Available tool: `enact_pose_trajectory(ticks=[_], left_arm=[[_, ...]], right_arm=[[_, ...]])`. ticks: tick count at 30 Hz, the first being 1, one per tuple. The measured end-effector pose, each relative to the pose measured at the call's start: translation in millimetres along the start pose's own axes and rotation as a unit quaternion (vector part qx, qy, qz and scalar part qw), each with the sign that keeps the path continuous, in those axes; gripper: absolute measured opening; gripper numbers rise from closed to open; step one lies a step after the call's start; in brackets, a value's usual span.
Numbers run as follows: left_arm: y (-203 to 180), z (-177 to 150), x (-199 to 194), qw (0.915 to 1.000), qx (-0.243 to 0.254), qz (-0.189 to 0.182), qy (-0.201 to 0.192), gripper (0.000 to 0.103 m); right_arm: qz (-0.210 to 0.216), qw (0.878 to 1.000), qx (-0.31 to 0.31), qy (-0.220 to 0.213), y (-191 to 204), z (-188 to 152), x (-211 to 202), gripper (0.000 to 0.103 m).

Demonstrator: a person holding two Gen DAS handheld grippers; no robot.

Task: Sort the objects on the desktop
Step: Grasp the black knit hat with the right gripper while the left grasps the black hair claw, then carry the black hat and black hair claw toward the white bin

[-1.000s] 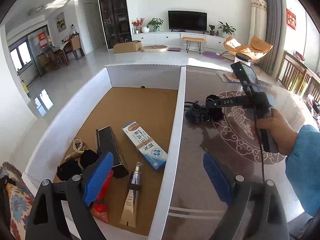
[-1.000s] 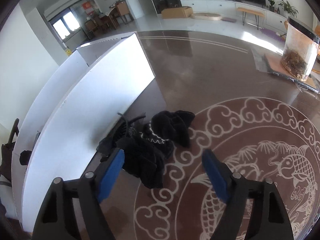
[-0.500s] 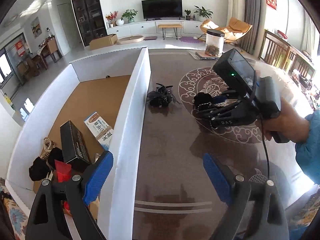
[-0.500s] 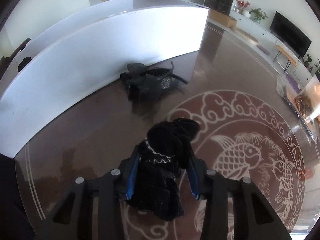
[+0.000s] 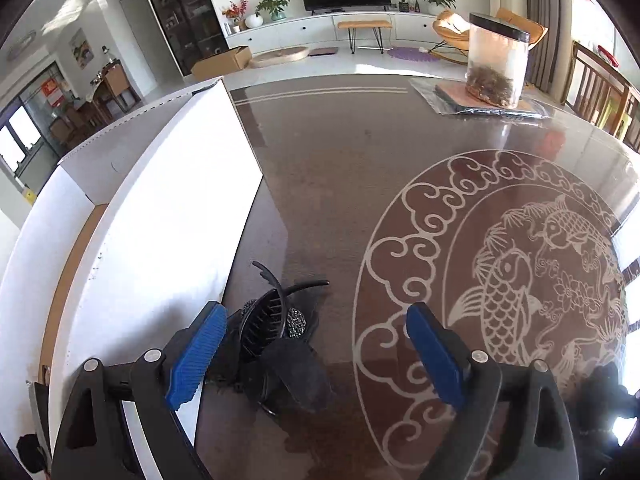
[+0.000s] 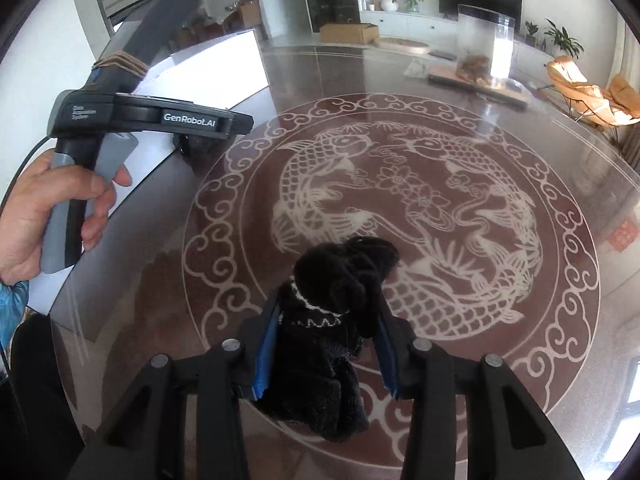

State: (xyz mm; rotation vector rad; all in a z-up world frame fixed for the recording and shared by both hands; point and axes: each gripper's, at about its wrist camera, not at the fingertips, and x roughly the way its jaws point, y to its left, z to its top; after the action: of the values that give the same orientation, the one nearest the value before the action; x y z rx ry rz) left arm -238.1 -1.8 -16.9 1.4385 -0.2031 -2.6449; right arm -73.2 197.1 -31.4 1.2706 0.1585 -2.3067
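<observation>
Glossy brown table [image 6: 460,80], black cloth [image 6: 332,304] in right tool [image 6: 326,354].

The dark brown table top [image 6: 460,92] is glossy and mirror-smooth. The fuzzy black cloth bundle [image 6: 332,304] looks matt; the black plastic hair claw [image 5: 266,316] shines slightly beside matt white cardboard box wall [image 5: 168,232].

Hair clips [image 5: 276,344] on table [image 5: 340,184], touching box wall [image 5: 168,232] at their 9 o'clock — jar [image 5: 496,64] far at 1 o'clock; fish emblem [image 5: 520,272] at 3 o'clock.
</observation>
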Motion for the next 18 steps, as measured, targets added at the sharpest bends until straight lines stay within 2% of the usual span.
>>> enact_pose_trajectory(ticks=[2,3,4,6,9,10,11,12,13,14,16,18], left_arm=[[-2.5,1.4,10.4,0.9999,0.001,0.012,0.004,0.091],[-1.9,1.5,17.3,0.9998,-0.005,0.008,0.016,0.095],[-0.8,1.5,16.1,0.9999,-0.014,0.005,0.003,0.094],[-3.8,1.5,20.0,0.9998,-0.018,0.003,0.004,0.103],[-5.1,-4.0,18.2,0.9998,-0.008,-0.017,-0.007,0.103],[-5.4,-10.0,14.9,0.9994,-0.001,-0.029,-0.019,0.098],[-5.4,-16.1,9.2,0.9982,0.004,-0.05,-0.033,0.078],[-6.4,-22.2,2.8,0.9977,0.011,-0.056,-0.038,0.062],[-8.3,-29.3,-3.8,0.9971,0.017,-0.064,-0.038,0.055],[-10.2,-38.1,-11.1,0.9955,0.021,-0.086,-0.032,0.038],[-12.7,-62.1,-30.3,0.9906,0.021,-0.132,-0.029,0.039],[-10.0,-83.6,-48.4,0.9897,0.011,-0.139,-0.034,0.042]], right_arm=[[-0.003,1.0,0.005,-0.012,4.3,-0.9,2.2,0.043],[-0.006,1.0,0.005,-0.018,5.8,-1.4,2.3,0.044],[-0.008,1.0,0.005,-0.024,7.4,-3.6,1.4,0.044],[-0.007,0.999,0.011,-0.034,6.2,-4.6,1.9,0.045],[0.003,0.998,0.027,-0.05,1.2,-7.7,1.5,0.045],[0.004,0.998,0.03,-0.051,1.0,-8.7,0.7,0.044],[0.003,0.998,0.031,-0.052,1.3,-9.7,-0.2,0.045],[0.002,0.998,0.031,-0.052,1.2,-10.7,-1.0,0.044],[-0.001,0.998,0.029,-0.052,2.0,-12.8,-2.3,0.044],[-0.003,0.998,0.026,-0.051,2.8,-15.5,-4.2,0.044],[-0.007,0.998,0.026,-0.051,3.0,-23.1,-9.8,0.044],[-0.011,0.998,0.027,-0.051,3.4,-32.3,-16.4,0.044]])
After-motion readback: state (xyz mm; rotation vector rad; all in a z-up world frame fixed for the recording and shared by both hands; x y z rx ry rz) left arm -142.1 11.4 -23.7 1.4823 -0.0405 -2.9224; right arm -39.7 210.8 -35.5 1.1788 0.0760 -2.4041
